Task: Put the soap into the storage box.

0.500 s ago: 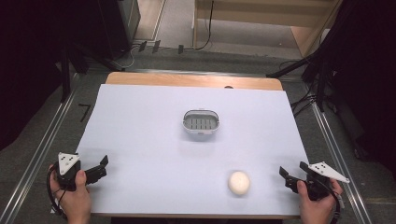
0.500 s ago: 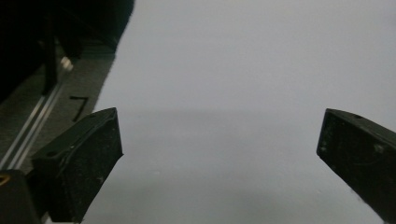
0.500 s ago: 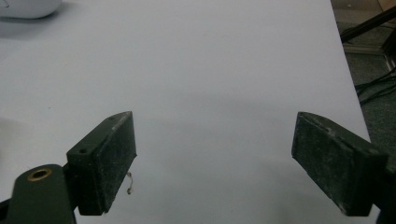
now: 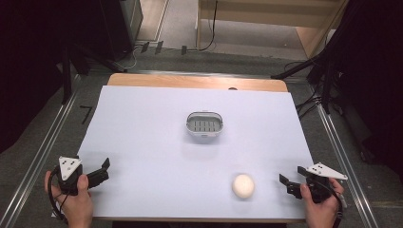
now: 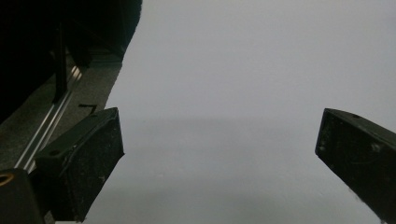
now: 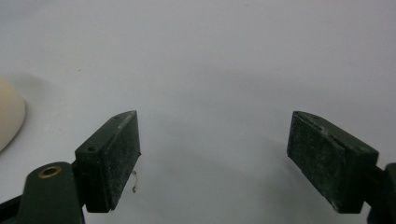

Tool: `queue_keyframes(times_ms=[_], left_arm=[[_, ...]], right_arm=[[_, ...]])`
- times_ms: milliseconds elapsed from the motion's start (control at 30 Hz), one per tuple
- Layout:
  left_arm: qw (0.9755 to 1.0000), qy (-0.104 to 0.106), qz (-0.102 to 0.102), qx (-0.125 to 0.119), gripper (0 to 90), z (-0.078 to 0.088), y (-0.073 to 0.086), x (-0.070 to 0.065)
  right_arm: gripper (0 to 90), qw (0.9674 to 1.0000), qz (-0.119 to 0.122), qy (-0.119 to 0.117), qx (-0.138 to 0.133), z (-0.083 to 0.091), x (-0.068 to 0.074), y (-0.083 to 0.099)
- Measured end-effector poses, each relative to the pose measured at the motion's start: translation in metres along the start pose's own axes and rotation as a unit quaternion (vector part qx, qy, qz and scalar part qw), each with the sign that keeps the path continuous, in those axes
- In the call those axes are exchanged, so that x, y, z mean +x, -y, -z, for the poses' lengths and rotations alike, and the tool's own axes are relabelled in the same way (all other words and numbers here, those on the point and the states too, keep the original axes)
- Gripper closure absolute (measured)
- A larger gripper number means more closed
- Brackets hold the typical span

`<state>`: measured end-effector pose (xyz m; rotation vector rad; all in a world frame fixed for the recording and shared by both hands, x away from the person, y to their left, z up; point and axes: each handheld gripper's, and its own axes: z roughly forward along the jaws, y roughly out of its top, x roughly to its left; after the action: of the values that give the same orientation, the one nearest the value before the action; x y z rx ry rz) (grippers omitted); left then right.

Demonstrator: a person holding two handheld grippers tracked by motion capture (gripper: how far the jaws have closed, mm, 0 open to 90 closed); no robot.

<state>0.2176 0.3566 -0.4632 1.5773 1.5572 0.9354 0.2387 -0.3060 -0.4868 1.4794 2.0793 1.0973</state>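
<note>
A cream oval soap [image 4: 243, 185] lies on the white sheet near the front right. A grey-and-white slotted soap dish [image 4: 205, 124] stands empty at the middle of the sheet. My right gripper [image 4: 286, 185] is held low at the front right edge, a short way right of the soap, open with nothing between its jaws. In the right gripper view the gripper [image 6: 215, 135] faces bare sheet, with the soap [image 6: 9, 116] at the left edge. My left gripper [image 4: 104, 171] rests open at the front left corner, and in its own view the gripper [image 5: 219, 135] holds nothing.
The white sheet [image 4: 157, 142] covers most of a wooden table, whose far edge [image 4: 195, 81] shows bare. Metal rails [image 4: 43, 156] run along both sides on the grey floor. Dark stands and cables sit behind the table.
</note>
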Motion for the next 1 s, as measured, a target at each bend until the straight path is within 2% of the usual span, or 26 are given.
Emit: queue_keyframes(times_ms=[67,100,200,267,433,500,633,667,733,767,1000], left_arm=[[1.0,0.0,-0.002,0.004,1.5,-0.001,0.0,-0.001],[0.9999,-0.001,-0.01,0.007,1.5,-0.001,0.0,-0.002],[0.9998,-0.004,-0.02,0.009,1.5,-0.002,-0.001,-0.004],[0.9996,-0.006,-0.024,0.014,1.5,-0.002,-0.001,-0.005],[0.9995,-0.007,-0.025,0.017,1.5,-0.003,-0.001,-0.005],[0.9996,-0.01,-0.025,0.011,1.5,-0.002,-0.001,-0.005],[0.9994,-0.008,-0.03,0.013,1.5,-0.003,-0.001,-0.006],[0.9994,-0.008,-0.031,0.014,1.5,-0.003,-0.001,-0.007],[0.9991,-0.01,-0.038,0.016,1.5,-0.003,-0.001,-0.008],[0.9991,-0.01,-0.039,0.015,1.5,-0.004,-0.001,-0.009],[0.9985,-0.012,-0.05,0.021,1.5,-0.005,-0.001,-0.01]], right_arm=[[17.9,0.9997,0.018,-0.001,0.015,0.0,0.004,-0.002],[17.9,0.9994,0.025,-0.001,0.024,-0.001,0.009,-0.004],[17.9,0.999,0.031,-0.009,0.031,-0.001,0.013,-0.006],[17.9,0.9979,0.049,-0.01,0.041,-0.001,0.019,-0.009],[18.3,0.9962,0.062,-0.027,0.054,-0.001,0.025,-0.01],[18.5,0.9941,0.073,-0.045,0.067,-0.001,0.029,-0.011],[18.5,0.9921,0.081,-0.056,0.078,0.0,0.034,-0.012],[18.5,0.9901,0.087,-0.069,0.086,0.0,0.037,-0.012],[18.5,0.9893,0.088,-0.074,0.089,-0.001,0.039,-0.011],[18.4,0.9874,0.094,-0.084,0.094,-0.001,0.042,-0.011],[18.3,0.9842,0.104,-0.1,0.103,-0.003,0.049,-0.011]])
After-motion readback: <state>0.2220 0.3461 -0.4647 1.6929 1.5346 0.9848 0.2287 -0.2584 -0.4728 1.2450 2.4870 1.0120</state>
